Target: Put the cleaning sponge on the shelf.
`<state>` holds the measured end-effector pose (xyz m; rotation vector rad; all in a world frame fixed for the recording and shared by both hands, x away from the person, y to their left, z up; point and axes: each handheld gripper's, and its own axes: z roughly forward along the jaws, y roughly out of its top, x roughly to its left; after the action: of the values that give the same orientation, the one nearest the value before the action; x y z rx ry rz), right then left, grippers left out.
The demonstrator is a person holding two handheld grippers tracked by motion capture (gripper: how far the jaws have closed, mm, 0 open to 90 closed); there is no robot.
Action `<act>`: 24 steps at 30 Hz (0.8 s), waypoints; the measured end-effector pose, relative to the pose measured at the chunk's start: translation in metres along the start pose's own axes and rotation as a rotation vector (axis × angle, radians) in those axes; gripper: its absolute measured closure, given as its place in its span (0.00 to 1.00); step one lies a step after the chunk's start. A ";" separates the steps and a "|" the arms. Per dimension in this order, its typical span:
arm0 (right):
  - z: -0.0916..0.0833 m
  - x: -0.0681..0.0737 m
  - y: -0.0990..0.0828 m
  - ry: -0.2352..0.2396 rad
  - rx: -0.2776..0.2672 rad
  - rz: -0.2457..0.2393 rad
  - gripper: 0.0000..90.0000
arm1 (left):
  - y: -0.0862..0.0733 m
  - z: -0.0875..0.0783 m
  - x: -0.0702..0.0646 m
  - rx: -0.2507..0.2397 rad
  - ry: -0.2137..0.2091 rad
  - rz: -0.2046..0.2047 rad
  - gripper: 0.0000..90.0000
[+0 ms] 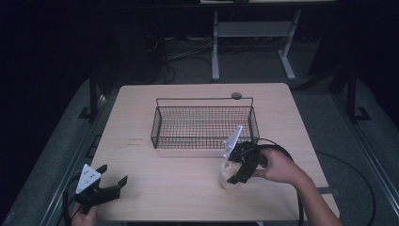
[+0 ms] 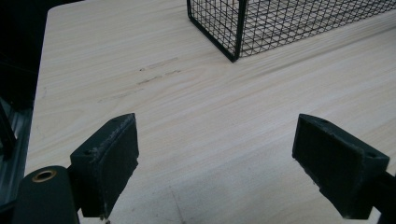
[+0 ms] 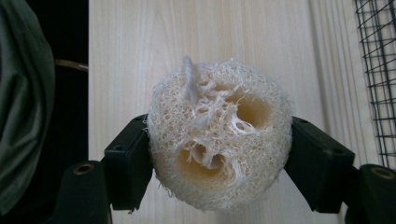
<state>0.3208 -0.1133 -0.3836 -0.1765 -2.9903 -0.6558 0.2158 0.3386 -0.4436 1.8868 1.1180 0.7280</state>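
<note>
Loofah sponge [image 3: 218,135], pale, round, fibrous, with hollow channels showing on its face and a short cord loop at the top. It sits on the table [image 1: 188,188] toward the near right, in front of the wire basket [image 1: 157,125] and apart from it. In the high view the loofah sponge [image 1: 227,175] shows as a light lump under the right gripper [image 1: 237,175].

Right gripper [image 3: 218,161] clamped on the sponge: both black pads [image 3: 133,161] press its sides, one each side, fibres bulging slightly past the pad edges. The right hand [image 1: 277,165] comes in from the lower right, with the grey three-cornered plate tilted up toward the basket and the cable looping behind.

The basket is black mesh, rectangular, with a thin handle bar across the far side. It stands mid-table, and nothing can be made out inside it. Its near right corner is near the right gripper; in the right gripper view the mesh shows at the right edge.

Left gripper [image 1: 113,175] is at the near left table edge, well apart from the sponge and basket. Its jaws are wide apart with nothing between them, just bare wood below; the pads [image 2: 112,158] look worn at the edges. Whether it rests on the table or hovers, cannot tell. The basket corner [image 2: 236,51] shows ahead of it, and faint scuff marks [image 2: 156,74] on the wood lie between.

A small round grey disc [image 1: 236,95] sits at the far edge of the table, behind the basket.
</note>
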 end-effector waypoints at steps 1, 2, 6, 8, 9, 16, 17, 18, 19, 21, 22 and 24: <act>-0.001 0.000 0.001 0.002 -0.003 0.003 0.32 | 0.000 0.000 0.000 0.000 0.000 -0.001 0.15; -0.002 -0.001 0.002 -0.002 -0.004 -0.004 0.32 | 0.000 0.000 0.000 0.000 0.001 -0.001 0.15; -0.006 -0.003 0.006 -0.005 -0.011 -0.006 0.32 | 0.000 0.000 0.000 -0.004 0.002 -0.003 0.15; -0.008 -0.004 0.007 -0.008 -0.011 -0.011 0.32 | 0.000 0.000 0.000 -0.002 0.002 -0.003 0.15; -0.009 -0.004 0.008 -0.003 -0.017 -0.009 0.32 | 0.000 0.000 0.000 -0.002 0.002 -0.002 0.15; -0.012 -0.009 0.013 -0.006 -0.014 -0.011 0.32 | 0.000 0.000 0.000 -0.001 0.004 -0.001 0.15; -0.013 -0.009 0.014 -0.004 -0.016 -0.009 0.32 | 0.000 0.000 0.000 0.000 0.004 -0.001 0.15; -0.014 -0.010 0.014 -0.008 -0.014 -0.013 0.32 | 0.000 0.000 0.000 -0.001 0.004 -0.003 0.15; -0.015 -0.010 0.015 -0.007 -0.019 -0.013 0.32 | 0.000 0.000 0.000 -0.001 0.004 -0.004 0.15; -0.016 -0.011 0.016 0.000 -0.026 -0.012 0.32 | 0.001 0.001 -0.001 0.000 0.002 -0.001 0.15; -0.016 -0.012 0.016 -0.005 -0.022 -0.012 0.32 | 0.001 0.001 -0.001 0.001 0.002 0.001 0.15; -0.018 -0.012 0.017 -0.005 -0.023 -0.012 0.32 | 0.001 0.001 -0.001 0.001 0.003 0.000 0.15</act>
<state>0.3362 -0.1064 -0.3614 -0.1614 -2.9915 -0.6922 0.2167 0.3368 -0.4434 1.8876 1.1203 0.7301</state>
